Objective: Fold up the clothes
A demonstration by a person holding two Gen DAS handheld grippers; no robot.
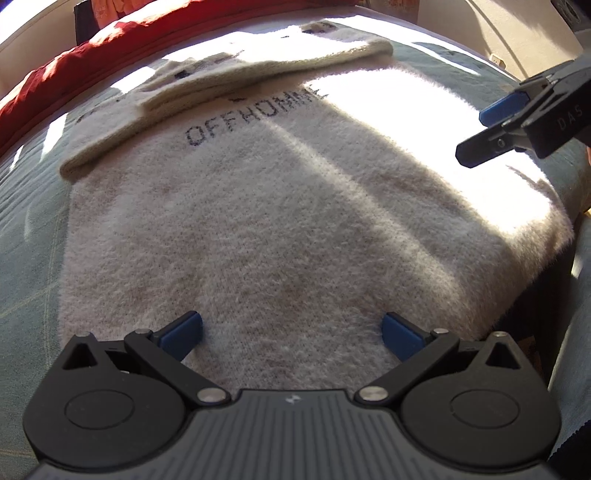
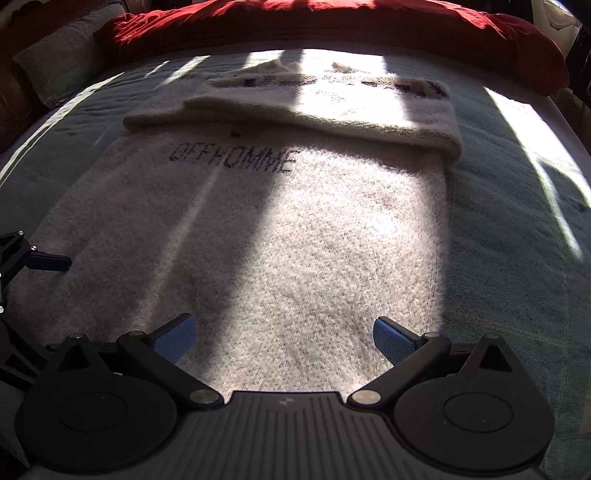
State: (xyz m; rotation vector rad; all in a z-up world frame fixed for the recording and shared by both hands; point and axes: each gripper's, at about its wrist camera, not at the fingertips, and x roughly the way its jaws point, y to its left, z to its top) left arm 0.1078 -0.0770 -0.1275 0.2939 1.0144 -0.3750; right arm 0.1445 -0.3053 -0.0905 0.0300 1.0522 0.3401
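- While hovering low over the near end of the sweater (image 1: 280, 229), left gripper (image 1: 291, 332) spread wide, blue pads (image 1: 183, 334) apart, clasping nothing.
- Same for right gripper (image 2: 283, 338): fingers released, nothing between them, fuzzy knit directly below and ahead.
- Cream sweater flat on a green bedspread (image 2: 517, 221), "OFFHOMME" lettering (image 2: 232, 160) facing up, long axis running straight away from both grippers toward the red duvet (image 2: 332, 26) at the far side.
- Far end already doubled: sleeves (image 2: 314, 110) laid crosswise over the chest above the lettering, forming a thick band across the garment.
- Near edge, probably the hem, mostly hidden under both gripper bodies; cannot tell whether pads touch the knit.
- Grippers side by side across the garment's width: left over the left portion, right over the right portion close to the side seam (image 2: 437, 258); right gripper's fingers visible at the upper right of the left wrist view (image 1: 495, 125), also apart.
- Both about equally near the near edge; likely next fold carries that edge away toward the sleeve band, along the long axis.
- Strong sun stripes across the knit, some detail washed out.
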